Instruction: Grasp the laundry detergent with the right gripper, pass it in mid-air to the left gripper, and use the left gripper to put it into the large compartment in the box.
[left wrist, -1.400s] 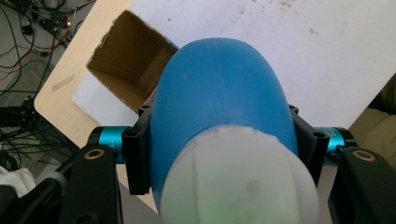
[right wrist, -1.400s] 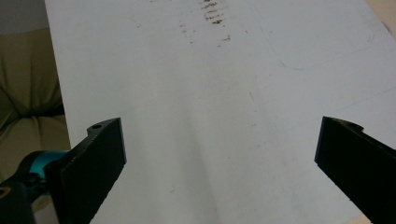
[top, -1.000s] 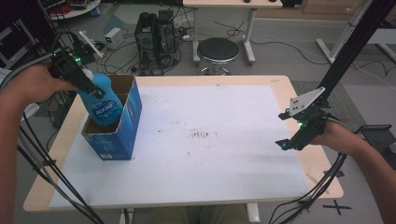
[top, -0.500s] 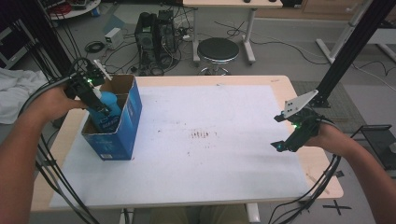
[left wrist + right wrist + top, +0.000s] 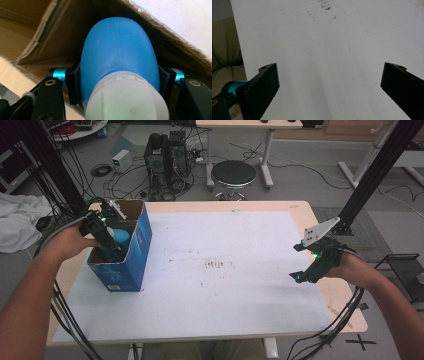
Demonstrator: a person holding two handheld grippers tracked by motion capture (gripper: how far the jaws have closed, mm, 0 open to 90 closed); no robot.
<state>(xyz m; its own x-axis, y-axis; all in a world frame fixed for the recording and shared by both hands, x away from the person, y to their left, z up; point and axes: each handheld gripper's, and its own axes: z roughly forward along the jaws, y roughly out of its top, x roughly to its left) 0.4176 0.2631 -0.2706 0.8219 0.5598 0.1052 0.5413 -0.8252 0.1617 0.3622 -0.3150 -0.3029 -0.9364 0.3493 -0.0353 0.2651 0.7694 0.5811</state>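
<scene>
Jaws of the left gripper (image 5: 111,244) clamp a blue bottle (image 5: 119,56) inside the box (image 5: 136,251); right gripper's (image 5: 329,87) stand apart.

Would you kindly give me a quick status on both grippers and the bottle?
Left gripper shut on blue bottle, inside cardboard box. Right gripper open, nothing between the jaws, over white table. Nothing in the way.

A light wooden table (image 5: 305,215) fills the middle of the frame, covered almost wholly by a white sheet (image 5: 240,290) with dark smudges at its centre. At the left of the frame an open blue cardboard box (image 5: 131,257) stands on the sheet's edge.
</scene>
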